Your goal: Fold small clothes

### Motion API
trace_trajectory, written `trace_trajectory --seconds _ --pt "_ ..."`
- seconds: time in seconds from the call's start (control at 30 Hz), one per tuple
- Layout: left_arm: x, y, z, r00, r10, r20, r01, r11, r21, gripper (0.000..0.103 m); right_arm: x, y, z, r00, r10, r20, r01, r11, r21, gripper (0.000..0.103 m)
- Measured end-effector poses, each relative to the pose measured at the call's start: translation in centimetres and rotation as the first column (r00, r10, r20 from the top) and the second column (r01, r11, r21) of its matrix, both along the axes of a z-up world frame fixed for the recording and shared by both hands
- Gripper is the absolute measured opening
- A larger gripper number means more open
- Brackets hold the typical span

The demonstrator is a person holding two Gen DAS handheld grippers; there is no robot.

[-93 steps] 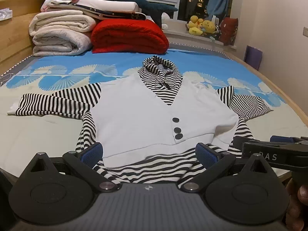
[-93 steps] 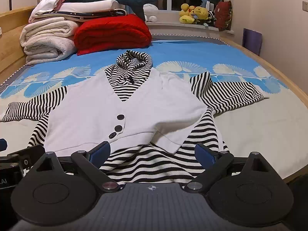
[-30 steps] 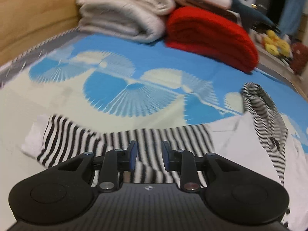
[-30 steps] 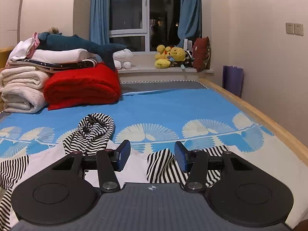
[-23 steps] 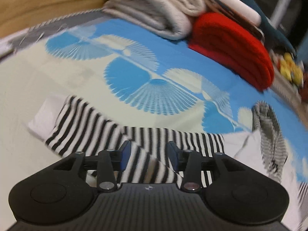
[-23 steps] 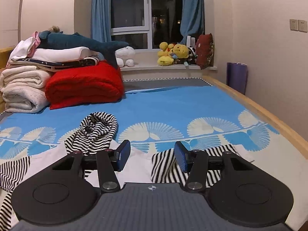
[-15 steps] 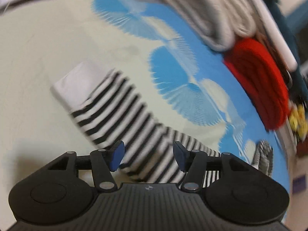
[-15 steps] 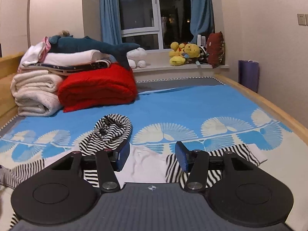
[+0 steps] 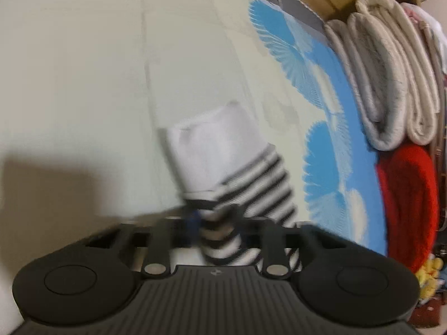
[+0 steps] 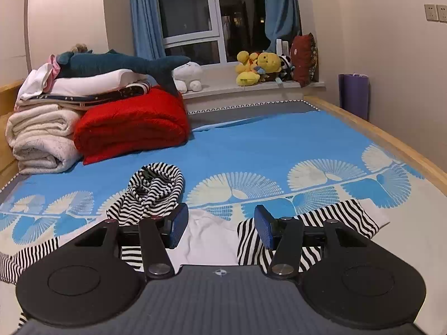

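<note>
A small white top with black-and-white striped sleeves and a striped hood (image 10: pixel 156 187) lies flat on the bed. In the left wrist view my left gripper (image 9: pixel 216 224) is shut on the striped left sleeve (image 9: pixel 257 184), just behind its white cuff (image 9: pixel 212 153); the picture is blurred. My right gripper (image 10: pixel 220 224) stands open above the white body (image 10: pixel 206 237) of the top, with nothing between its fingers. The striped right sleeve (image 10: pixel 335 217) stretches away to the right, ending in a white cuff.
Folded cream blankets (image 10: pixel 42 136) and a red blanket (image 10: pixel 131 122) are stacked at the far left of the bed, with a plush shark (image 10: pixel 120 62) on top. Soft toys (image 10: pixel 259 67) sit on the windowsill. A wooden bed rail (image 10: pixel 391 139) runs along the right.
My left gripper swung left along the striped sleeve to its cuff end, rolled, opened wide, then closed on the sleeve. The right gripper stayed open in about the same place.
</note>
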State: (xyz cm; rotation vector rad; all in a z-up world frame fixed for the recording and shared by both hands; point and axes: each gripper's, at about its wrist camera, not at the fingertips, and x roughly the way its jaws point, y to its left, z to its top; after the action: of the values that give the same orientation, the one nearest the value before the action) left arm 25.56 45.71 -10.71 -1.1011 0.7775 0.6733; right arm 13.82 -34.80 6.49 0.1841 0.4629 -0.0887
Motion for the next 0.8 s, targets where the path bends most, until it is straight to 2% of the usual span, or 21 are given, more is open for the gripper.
trace_trajectory --seconds 0.07,0.13,0.17,0.23,0.27,0.3,0.37,0.43,0.47,0.5,0.53,0.57,0.6,0.63,0.7,0.73,0.77,0.8 --pt "0.0 -0.5 0.7 1.0 0.007 -0.024 -0.006 1.0 0.031 0.005 -0.2 0.1 0.0 1.0 0.008 0.0 -0.008 1.0 -0.019 0.054" --pt "0.6 -2.2 3.5 1.0 -0.018 -0.001 0.018 0.993 0.118 0.004 -0.3 -0.1 0.0 1.0 0.004 -0.005 -0.004 1.0 -0.025 0.054" --pt "1.2 -3.6 5.7 0.998 -0.052 0.027 0.046 0.981 0.19 0.004 -0.3 -0.3 0.0 1.0 -0.003 -0.009 0.003 1.0 -0.019 0.054" --pt "2.9 -8.5 11.1 0.977 -0.186 0.102 0.141 0.929 0.343 0.003 -0.4 -0.6 -0.2 1.0 -0.021 -0.02 0.021 1.0 -0.003 0.054" --pt "3.7 -11.2 13.3 0.954 -0.263 0.143 0.189 0.9 0.392 0.003 -0.4 -0.7 -0.2 0.999 -0.027 -0.026 0.027 1.0 -0.003 0.054" --pt "4.3 -14.8 15.6 0.914 -0.357 0.192 0.244 0.863 0.442 0.003 -0.4 -0.8 -0.3 0.999 -0.032 -0.03 0.032 0.999 -0.004 0.05" --pt "4.7 -22.5 19.1 0.797 -0.539 0.271 0.352 0.78 0.518 0.003 -0.4 -0.9 -0.5 0.999 -0.039 -0.037 0.039 0.999 0.01 0.039" --pt "4.5 -30.4 20.8 0.647 -0.688 0.329 0.469 0.699 0.54 0.003 -0.2 -0.9 -1.0 0.998 -0.035 -0.053 0.037 0.998 0.041 0.036" --pt "4.3 -34.3 20.9 0.564 -0.751 0.343 0.541 0.65 0.534 0.005 0.1 -0.9 -1.3 0.997 -0.036 -0.065 0.04 0.998 0.058 0.036" --pt "4.2 -38.0 20.6 0.476 -0.81 0.342 0.628 0.585 0.512 0.013 0.5 -1.0 -1.5 0.996 -0.036 -0.077 0.041 0.996 0.074 0.037" --pt "4.4 -41.2 19.9 0.382 -0.866 0.323 0.728 0.497 0.472 0.022 0.8 -1.0 -1.8 0.996 -0.035 -0.087 0.043 0.995 0.09 0.038" --pt "4.9 -44.4 18.7 0.23 -0.922 0.31 0.855 0.344 0.387 0.038 1.3 -1.1 -2.1 0.994 -0.035 -0.099 0.046 0.993 0.109 0.042" --pt "4.9 -45.8 18.0 0.157 -0.937 0.311 0.904 0.263 0.336 0.037 1.9 -1.3 -2.5 0.993 -0.031 -0.115 0.046 0.99 0.13 0.05" --pt "4.7 -46.1 17.7 0.16 -0.944 0.289 0.91 0.255 0.328 0.037 2.6 -1.3 -3.0 0.991 -0.025 -0.129 0.045 0.987 0.153 0.052" --pt "4.9 -44.3 17.9 0.248 -0.942 0.227 0.87 0.319 0.376 0.037 4.0 -1.5 -4.4 0.988 -0.012 -0.156 0.042 0.981 0.191 0.052" --pt "5.4 -43.0 18.0 0.285 -0.938 0.199 0.848 0.343 0.405 0.037 4.7 -1.6 -5.1 0.985 -0.009 -0.174 0.045 0.978 0.204 0.052" --pt "5.9 -41.5 18.1 0.331 -0.932 0.147 0.82 0.361 0.443 0.037 5.3 -1.6 -6.0 0.982 -0.008 -0.187 0.05 0.974 0.22 0.052" --pt "7.1 -40.4 17.9 0.369 -0.925 0.093 0.805 0.368 0.466 0.037 6.1 -1.8 -7.1 0.979 -0.004 -0.202 0.054 0.969 0.243 0.052"
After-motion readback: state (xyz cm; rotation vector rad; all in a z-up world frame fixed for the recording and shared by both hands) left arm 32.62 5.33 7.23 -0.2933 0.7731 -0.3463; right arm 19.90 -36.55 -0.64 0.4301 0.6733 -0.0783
